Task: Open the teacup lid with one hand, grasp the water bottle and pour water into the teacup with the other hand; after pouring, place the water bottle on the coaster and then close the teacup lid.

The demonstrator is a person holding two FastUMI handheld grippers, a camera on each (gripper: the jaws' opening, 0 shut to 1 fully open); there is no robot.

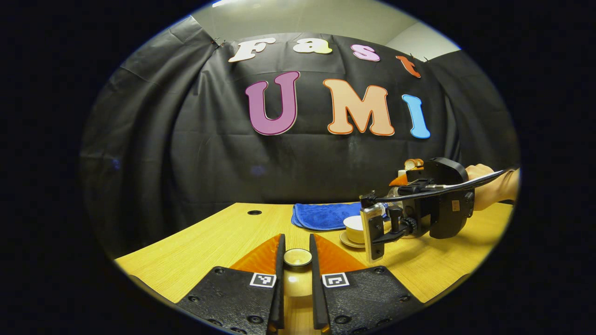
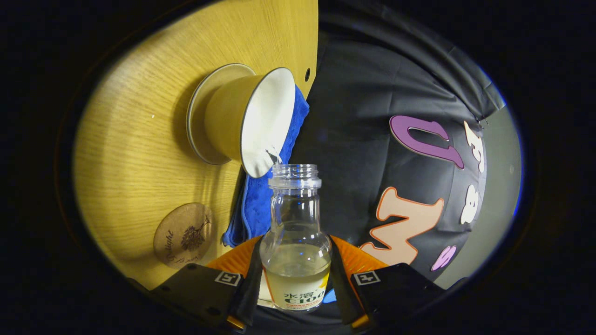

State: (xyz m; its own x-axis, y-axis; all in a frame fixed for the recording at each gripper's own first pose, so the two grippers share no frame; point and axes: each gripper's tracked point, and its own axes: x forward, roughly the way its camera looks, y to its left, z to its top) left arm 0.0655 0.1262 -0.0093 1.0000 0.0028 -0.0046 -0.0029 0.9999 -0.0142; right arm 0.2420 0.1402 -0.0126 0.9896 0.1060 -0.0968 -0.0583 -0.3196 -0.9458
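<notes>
Spreading across both views, the wooden tabletop (image 1: 223, 242) carries a blue cloth (image 1: 321, 215) at 12 o'clock from the left claw (image 1: 297, 260). In the right gripper view the cup (image 2: 242, 118) sits on its saucer (image 2: 198, 109) at 11 o'clock from the bottle (image 2: 295, 232), beside the cloth, with the coaster (image 2: 183, 235) at 9 o'clock. The right claw (image 2: 295, 274) grasps the tilted, uncapped bottle, its mouth at the cup's rim. The left claw is clenched on the small round lid (image 1: 297, 257).
</notes>
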